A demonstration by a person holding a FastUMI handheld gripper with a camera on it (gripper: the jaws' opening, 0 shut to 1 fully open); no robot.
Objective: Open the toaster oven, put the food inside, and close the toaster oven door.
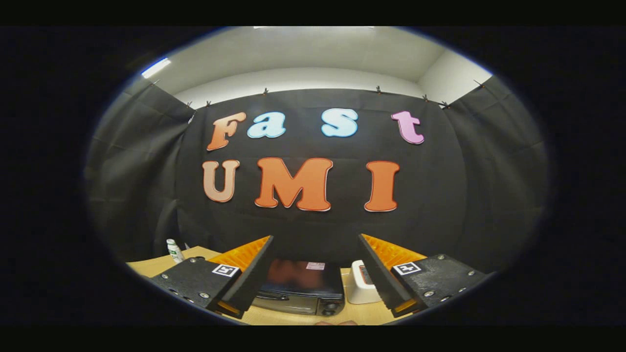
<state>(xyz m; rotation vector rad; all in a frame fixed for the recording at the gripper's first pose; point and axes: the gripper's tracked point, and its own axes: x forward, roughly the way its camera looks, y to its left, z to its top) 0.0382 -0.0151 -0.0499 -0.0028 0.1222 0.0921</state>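
A black toaster oven (303, 288) stands on the wooden table (161, 264), seen between my two fingers from above and behind them. Its door looks closed, with a handle across the top of the glass and knobs at its right end. My gripper (315, 242) is open, held high above the table with nothing between the fingers. A sliver of something pale brown (337, 322) lies on the table in front of the oven; I cannot tell what it is.
A small white device (362, 286) stands just right of the oven, partly behind my right finger. A white bottle with green print (174, 250) stands at the table's back left. Black cloth walls close the booth behind and at both sides.
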